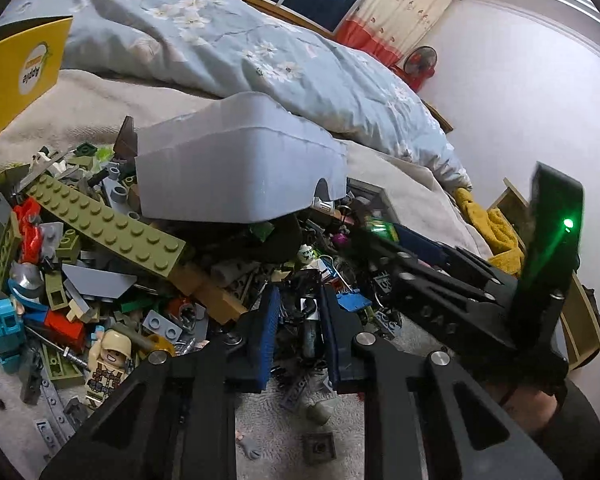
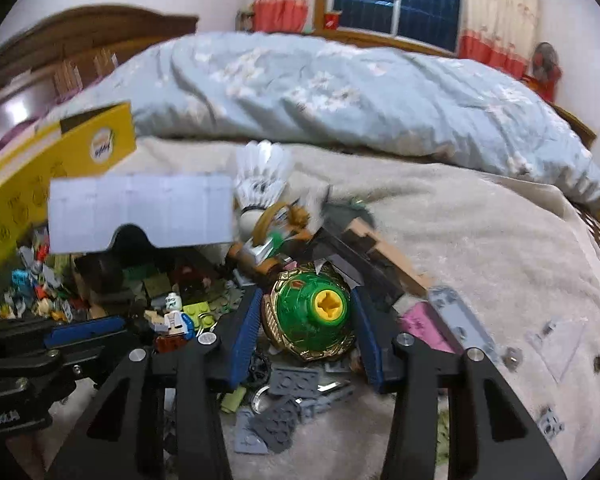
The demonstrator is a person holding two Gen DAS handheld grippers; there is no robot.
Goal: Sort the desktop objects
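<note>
Jaws: left narrowly parted, empty | right gripping green top (image 2: 309, 316) | beige blanket (image 2: 480, 240), bedroom

- The pale grey plastic storage bin (image 1: 240, 168) covers the rear of the brick heap; whatever lies under it is hidden.
- The yellow cardboard box (image 1: 20, 72) is cut off by the left edge of the left wrist view.
- The dark small parts between the left gripper's fingers (image 1: 268, 332) are too jumbled to tell apart.
- The right wrist view is motion-blurred: the white feather shuttlecock (image 2: 260, 180) and the brown-and-green brick figure (image 2: 276, 240) lack detail.
- Whether the right gripper's blue pads (image 2: 244, 328) touch the green-and-gold dome-shaped spinner toy (image 2: 312, 316) cannot be told.
</note>
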